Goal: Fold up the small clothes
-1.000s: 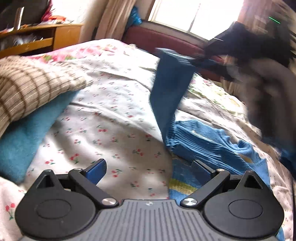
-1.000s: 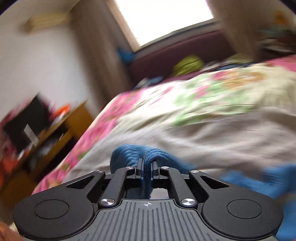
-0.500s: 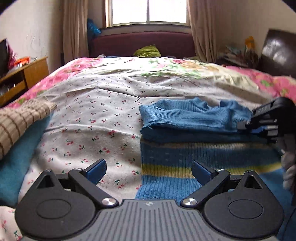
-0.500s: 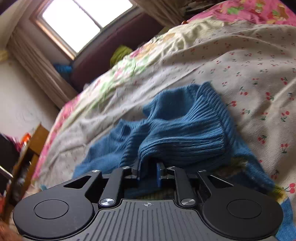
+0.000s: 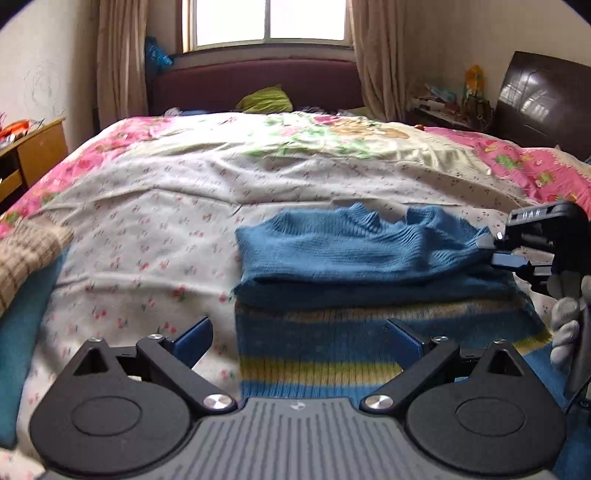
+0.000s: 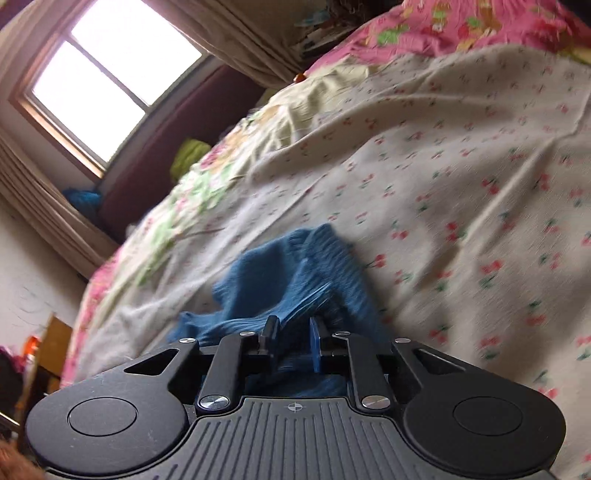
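The right gripper [image 6: 293, 341] has its jaws a little apart with blue knit of the sweater [image 5: 354, 254] lying in the gap; they have just been closing somewhat after parting, and the pads do not appear to press the cloth. In the left wrist view this right gripper sits at the sweater's right edge, at the end of the folded-over upper part, held by a hand in a pale glove [image 5: 567, 328]. The left gripper [image 5: 297, 341] has its jaws wide apart, holding nothing, hovering above the sweater's near, striped hem.

The sweater lies flat on the bed [image 5: 155, 229], its plain blue top half folded down over the part with yellow and tan stripes. Left of the sweater, at the bed's edge, a checked tan cloth [image 5: 26, 254] rests on a teal cloth [image 5: 22, 332].

The bed is covered by a white sheet with small cherries over a pink flowered one. Beyond the sweater stand a dark red headboard [image 5: 255, 85] with a green bundle [image 5: 264, 99], a window [image 5: 269, 22] with curtains, and to the far left a wooden desk [image 5: 40, 147].
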A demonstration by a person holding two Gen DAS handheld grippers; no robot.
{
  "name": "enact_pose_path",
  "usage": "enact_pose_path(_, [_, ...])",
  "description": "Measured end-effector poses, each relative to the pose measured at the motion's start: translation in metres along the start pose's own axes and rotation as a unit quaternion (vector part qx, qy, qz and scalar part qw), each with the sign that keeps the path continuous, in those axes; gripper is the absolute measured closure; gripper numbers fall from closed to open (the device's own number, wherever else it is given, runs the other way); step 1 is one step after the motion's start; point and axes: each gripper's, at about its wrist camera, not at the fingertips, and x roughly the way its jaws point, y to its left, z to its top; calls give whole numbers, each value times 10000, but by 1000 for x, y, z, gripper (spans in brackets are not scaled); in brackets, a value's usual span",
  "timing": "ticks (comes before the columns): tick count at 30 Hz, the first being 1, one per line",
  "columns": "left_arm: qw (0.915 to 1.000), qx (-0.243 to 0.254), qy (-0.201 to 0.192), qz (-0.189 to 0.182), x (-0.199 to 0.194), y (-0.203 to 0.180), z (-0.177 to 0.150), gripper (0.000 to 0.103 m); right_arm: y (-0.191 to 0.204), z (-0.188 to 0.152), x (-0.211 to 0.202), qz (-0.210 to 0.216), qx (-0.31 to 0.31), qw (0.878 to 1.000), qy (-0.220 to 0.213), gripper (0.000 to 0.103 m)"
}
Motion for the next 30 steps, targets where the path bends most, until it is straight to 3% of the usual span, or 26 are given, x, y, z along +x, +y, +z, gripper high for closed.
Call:
enact_pose_path(3, [9998,109,167,65,11,-2,-3,0,-6,2,-2,-251,-112,9996,48,87])
enact_pose_path(7, [9952,186,960,93,29,3,-22,0,-10,6,-19,-537,-540,9971,51,81])
enact_pose_path(9, [9923,187,1226,48,28,9,-30,0,-10,5,-35,-387,-831,9953,311,81])
enact_pose_path(15, [9887,53,1478,-258,-15,31,-34,0,-15,-27,-109,-157,-2048,9728,1074,81])
enact_pose_path(20, [9859,390,1580,-377,-52,31,-50,0,-46,-57,-152,-314,-2079,9641,1619,80])
enact_pose_path(23, [9827,507,1706,-514,-62,29,-57,0,-58,-72,-167,-306,-2031,9611,1848,75])
enact_pose_path(27, [9777,625,1911,-598,-61,28,-63,8,-62,-84,-174,-150,-2055,9591,1939,74])
enact_pose_path(30, [9762,549,1988,-677,-58,27,-60,24,-61,-86,-176,-14,-2075,9564,2055,74])
